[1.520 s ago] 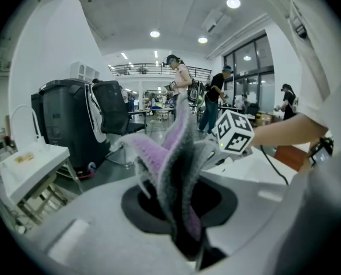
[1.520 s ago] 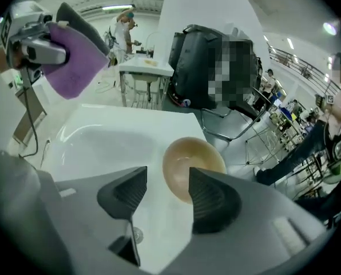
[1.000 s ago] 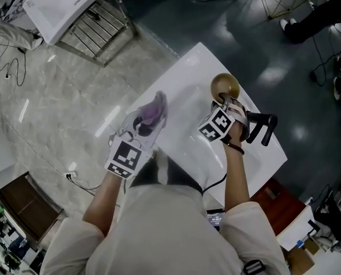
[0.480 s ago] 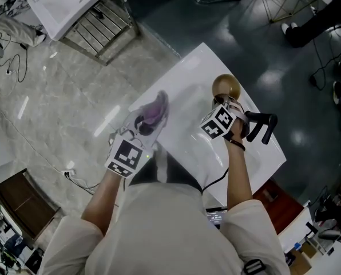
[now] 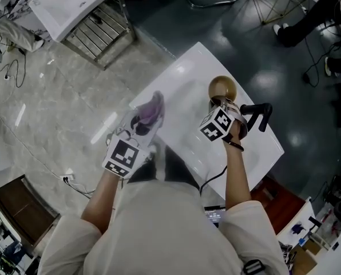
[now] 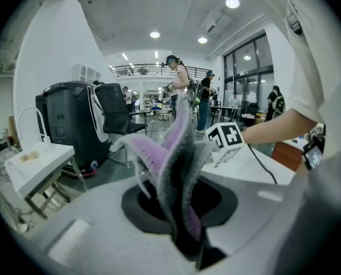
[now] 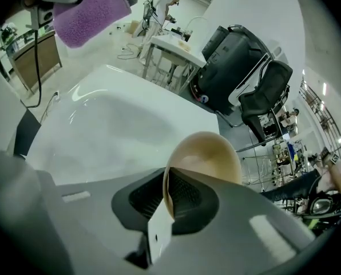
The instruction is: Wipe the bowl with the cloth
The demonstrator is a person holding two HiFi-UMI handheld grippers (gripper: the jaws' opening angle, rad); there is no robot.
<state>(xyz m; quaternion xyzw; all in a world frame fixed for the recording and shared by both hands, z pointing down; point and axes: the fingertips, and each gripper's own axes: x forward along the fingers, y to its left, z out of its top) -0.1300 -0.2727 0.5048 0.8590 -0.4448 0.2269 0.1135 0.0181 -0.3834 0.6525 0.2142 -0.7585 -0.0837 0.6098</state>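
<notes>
A tan bowl [image 5: 222, 88] [image 7: 207, 156] is tipped up on edge over the far right part of the white table [image 5: 182, 90]. My right gripper [image 5: 220, 106] [image 7: 166, 196] is shut on the bowl's near rim. A purple and grey fluffy cloth [image 5: 150, 112] [image 6: 173, 171] sticks up out of my left gripper [image 5: 141, 126] [image 6: 185, 234], which is shut on it at the table's left edge. The cloth [image 7: 87, 7] also hangs at the top left of the right gripper view, apart from the bowl.
A black handle-shaped object [image 5: 257, 116] lies on the table right of the bowl. A white table with a metal rack [image 5: 82, 10] stands on the floor at the far left. Dark chairs and a large black bin [image 7: 233, 56] stand beyond the table.
The right gripper's jaws have closed on the bowl's rim. Both grippers and the bowl have shifted only slightly.
</notes>
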